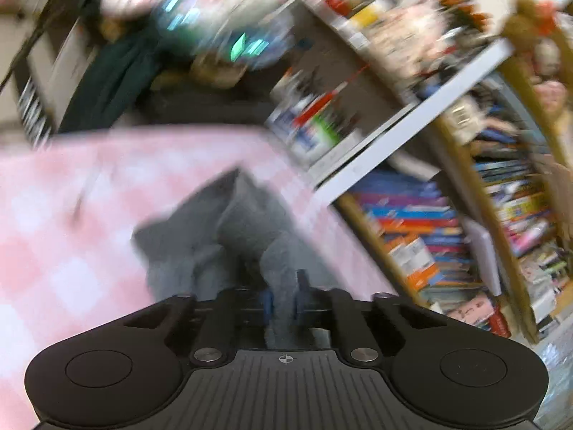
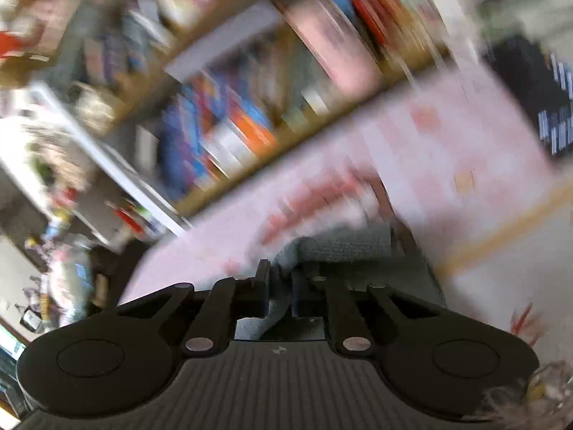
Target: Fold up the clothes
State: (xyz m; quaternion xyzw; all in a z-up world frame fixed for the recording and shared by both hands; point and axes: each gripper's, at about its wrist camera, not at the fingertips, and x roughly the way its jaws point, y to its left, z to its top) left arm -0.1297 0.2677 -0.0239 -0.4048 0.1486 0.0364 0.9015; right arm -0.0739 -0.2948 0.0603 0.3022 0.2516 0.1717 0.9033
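A grey knitted garment (image 1: 229, 222) lies bunched on a pink-and-white checked cloth (image 1: 71, 215). My left gripper (image 1: 283, 301) is shut on a fold of the grey garment, which runs up between the narrow jaws. In the right wrist view the same grey garment (image 2: 343, 247) shows, and my right gripper (image 2: 280, 286) is shut on its edge. Both views are motion-blurred.
A white shelf unit (image 1: 412, 122) and wooden bookshelves full of books (image 1: 429, 222) stand beyond the checked cloth's edge. A dark green cloth (image 1: 111, 79) hangs at the back left. In the right wrist view, bookshelves (image 2: 229, 122) line the far side of the pink cloth (image 2: 447, 150).
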